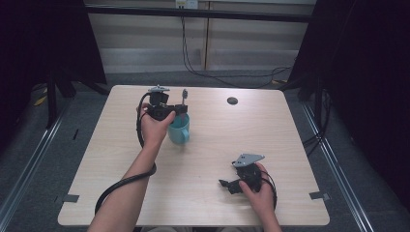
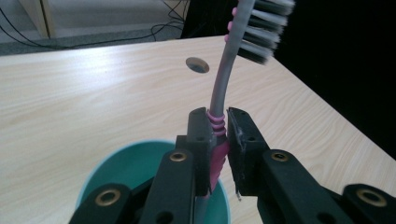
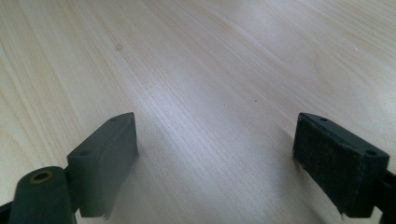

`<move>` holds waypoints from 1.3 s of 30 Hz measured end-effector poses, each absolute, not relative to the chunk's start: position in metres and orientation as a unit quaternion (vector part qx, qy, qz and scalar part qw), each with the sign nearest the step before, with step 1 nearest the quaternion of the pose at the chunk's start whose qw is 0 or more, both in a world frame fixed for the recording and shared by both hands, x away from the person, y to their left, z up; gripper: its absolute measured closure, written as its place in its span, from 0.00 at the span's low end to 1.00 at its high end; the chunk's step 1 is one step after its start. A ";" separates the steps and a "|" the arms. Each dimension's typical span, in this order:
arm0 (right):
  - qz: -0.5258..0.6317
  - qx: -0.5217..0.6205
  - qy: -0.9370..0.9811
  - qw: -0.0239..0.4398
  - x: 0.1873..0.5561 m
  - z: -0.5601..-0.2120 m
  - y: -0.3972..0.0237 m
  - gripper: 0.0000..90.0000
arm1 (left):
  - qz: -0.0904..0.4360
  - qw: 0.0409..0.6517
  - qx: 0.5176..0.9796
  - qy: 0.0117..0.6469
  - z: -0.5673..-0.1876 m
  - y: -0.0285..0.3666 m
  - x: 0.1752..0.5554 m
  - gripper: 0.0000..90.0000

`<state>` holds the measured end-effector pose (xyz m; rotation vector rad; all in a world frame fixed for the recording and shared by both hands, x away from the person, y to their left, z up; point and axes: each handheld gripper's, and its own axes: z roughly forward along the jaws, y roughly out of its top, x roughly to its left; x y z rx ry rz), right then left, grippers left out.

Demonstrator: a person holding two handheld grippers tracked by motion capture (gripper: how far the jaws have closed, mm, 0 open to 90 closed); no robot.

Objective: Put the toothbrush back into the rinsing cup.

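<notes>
A grey toothbrush (image 2: 220, 88) with pink grip rings stands upright, bristle head up, in my left gripper (image 2: 218, 128), which is shut on its handle. Its lower end hangs inside a teal mug (image 2: 126, 170) right below the jaws. In the high view the left gripper (image 1: 171, 110) sits over the teal mug (image 1: 179, 133) at the table's back left, the toothbrush (image 1: 184, 95) sticking up. My right gripper (image 1: 225, 183) rests low near the front right of the table, pointing left. Its jaws (image 3: 215, 158) stand wide open over bare wood with nothing between them.
The light wooden table (image 1: 203, 145) has a round dark cable hole (image 1: 232, 100) at the back, also seen as the hole (image 2: 197, 65) beyond the toothbrush. Black cables trail from both grippers. Dark curtains flank the table and tape marks its front corners.
</notes>
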<state>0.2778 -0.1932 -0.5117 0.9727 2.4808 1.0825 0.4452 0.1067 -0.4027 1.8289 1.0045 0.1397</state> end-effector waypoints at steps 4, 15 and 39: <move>0.373 0.335 0.855 0.132 0.278 -0.512 -0.193 0.15 | 0.053 0.496 0.760 0.416 -0.411 0.107 0.444 0.86; 0.373 0.335 0.855 0.131 0.278 -0.512 -0.193 0.15 | 0.067 0.488 0.769 0.408 -0.416 0.107 0.437 0.53; 0.373 0.336 0.855 0.131 0.278 -0.512 -0.193 0.15 | 0.076 0.502 0.755 0.415 -0.419 0.150 0.396 0.32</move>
